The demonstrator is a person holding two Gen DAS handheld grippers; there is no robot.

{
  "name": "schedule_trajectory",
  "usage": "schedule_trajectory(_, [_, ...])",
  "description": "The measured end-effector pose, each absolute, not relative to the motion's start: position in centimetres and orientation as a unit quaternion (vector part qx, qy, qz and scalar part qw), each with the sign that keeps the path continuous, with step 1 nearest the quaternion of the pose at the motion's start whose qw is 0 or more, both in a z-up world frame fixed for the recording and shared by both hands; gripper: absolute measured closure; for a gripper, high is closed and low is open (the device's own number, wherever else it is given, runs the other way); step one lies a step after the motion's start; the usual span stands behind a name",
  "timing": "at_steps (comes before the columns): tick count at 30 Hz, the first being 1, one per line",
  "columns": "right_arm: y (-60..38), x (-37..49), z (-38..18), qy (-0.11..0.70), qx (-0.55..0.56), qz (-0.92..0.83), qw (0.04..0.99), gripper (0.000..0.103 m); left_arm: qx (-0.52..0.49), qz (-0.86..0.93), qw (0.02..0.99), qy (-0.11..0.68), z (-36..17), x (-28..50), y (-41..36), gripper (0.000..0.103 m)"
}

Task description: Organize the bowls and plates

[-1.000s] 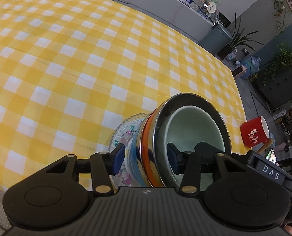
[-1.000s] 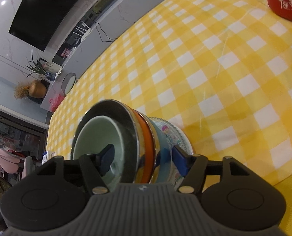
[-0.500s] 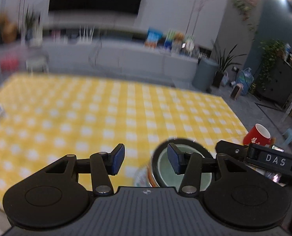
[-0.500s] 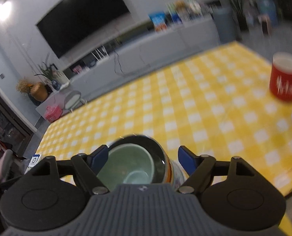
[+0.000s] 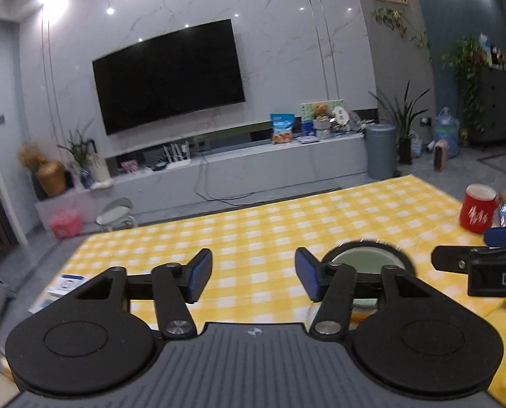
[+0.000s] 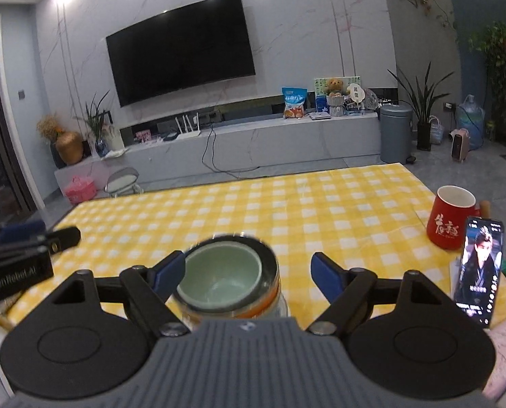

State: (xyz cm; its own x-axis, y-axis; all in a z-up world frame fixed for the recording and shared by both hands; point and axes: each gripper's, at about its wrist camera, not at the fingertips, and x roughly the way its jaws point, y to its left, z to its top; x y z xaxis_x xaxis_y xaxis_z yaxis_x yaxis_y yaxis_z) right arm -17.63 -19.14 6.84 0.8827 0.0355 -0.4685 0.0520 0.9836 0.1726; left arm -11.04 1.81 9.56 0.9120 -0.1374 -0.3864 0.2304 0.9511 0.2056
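Hovering released and empty, the right tongs (image 6: 247, 273) and left tongs (image 5: 253, 275) flank the nested bowl stack (image 6: 227, 277), a green bowl (image 6: 220, 270) uppermost, presumably nested to save room on the checked tabletop (image 6: 287, 204); farther right stands a red mug (image 6: 452, 217).

My table (image 6: 321, 210) wears a yellow-and-white checked cloth from the near edge to the far one. I log a nested stack of bowls (image 6: 224, 277) near the front edge: pale green bowl innermost, a dark shiny rim around it, orange and pale bands below. Same stack (image 5: 365, 261) shows at the right in my left wrist view. Red mug (image 6: 452, 217) with white characters stands upright toward the right edge, well apart from the stack. Just beside the mug, a phone (image 6: 479, 268) is propped upright, screen lit. At the far left corner, a white-and-blue card or booklet (image 5: 60, 287) lies flat.
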Motion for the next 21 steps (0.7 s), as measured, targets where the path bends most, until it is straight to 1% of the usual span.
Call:
schedule_trajectory(4, [-17.5,-18.8,5.6,0.257,0.055,0.001,0.965,0.017,0.128,-0.091,0.966,0.206,8.6,-11.8,1.9,0.031])
schedule_trajectory(10, [-16.2,-19.1,4.2,0.281,0.011,0.013,0.960,0.011,0.147,-0.100,0.950,0.255,6.2,-11.6,1.8,0.031])
schedule_trajectory(21, [-15.7,-17.8,1.8,0.323,0.008,0.007,0.946,0.009,0.151,-0.105,0.928,0.325,3.0,-10.5,2.1,0.027])
